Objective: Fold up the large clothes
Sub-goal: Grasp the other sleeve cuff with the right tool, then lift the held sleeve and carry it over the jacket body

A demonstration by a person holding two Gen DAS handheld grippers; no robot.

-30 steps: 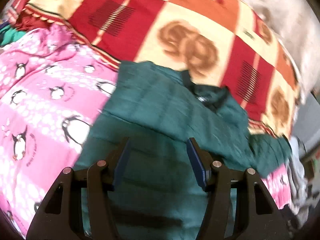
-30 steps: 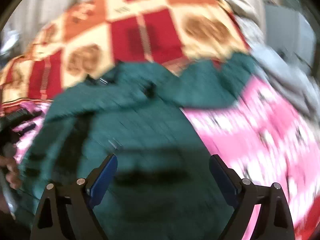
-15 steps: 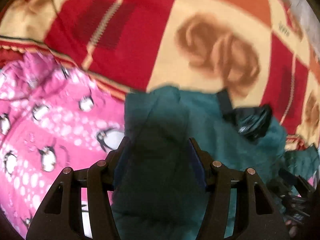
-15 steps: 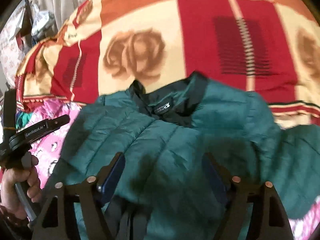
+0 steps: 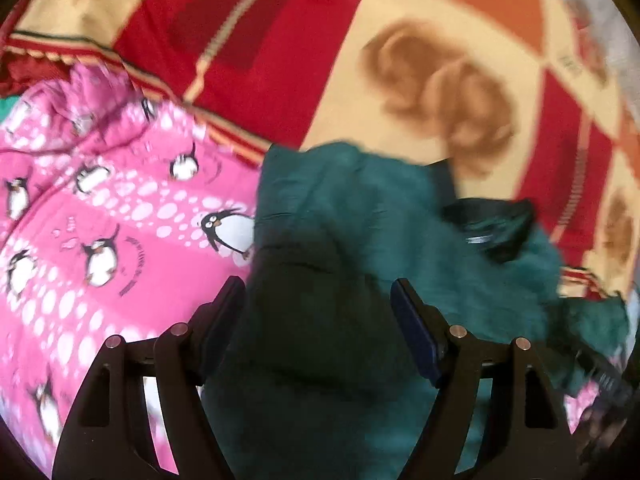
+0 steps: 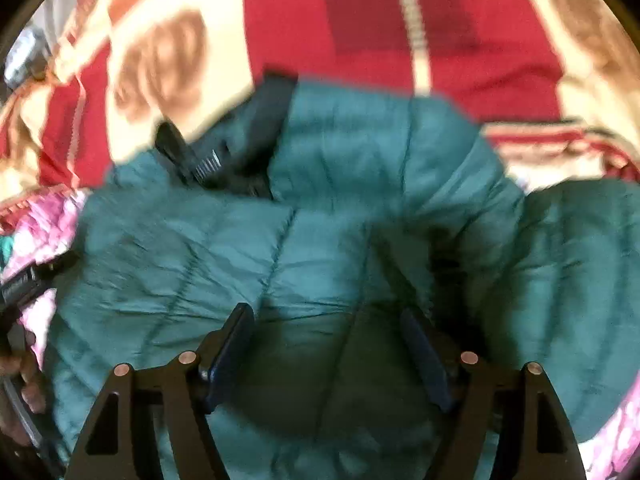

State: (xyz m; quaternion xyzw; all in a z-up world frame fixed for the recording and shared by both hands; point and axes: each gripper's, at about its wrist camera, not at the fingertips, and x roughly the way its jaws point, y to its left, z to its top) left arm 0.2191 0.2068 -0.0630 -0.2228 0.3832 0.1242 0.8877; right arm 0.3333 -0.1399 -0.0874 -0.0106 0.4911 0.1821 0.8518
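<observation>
The left gripper has its jaws opening, with teal fabric between them but unpinched. The right gripper is closing over the quilted teal puffer jacket, pads not yet pressing. The jacket lies directly beneath both, its dark collar beyond. The slippery shell may slide free, or the pink penguin blanket to the left could be pinched along with it.

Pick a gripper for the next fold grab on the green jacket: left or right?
Left, probably. The left gripper, jaws opening, straddles the green jacket at its edge beside the pink penguin blanket. The right gripper, closing, sits over mid-panel, no edge.
</observation>
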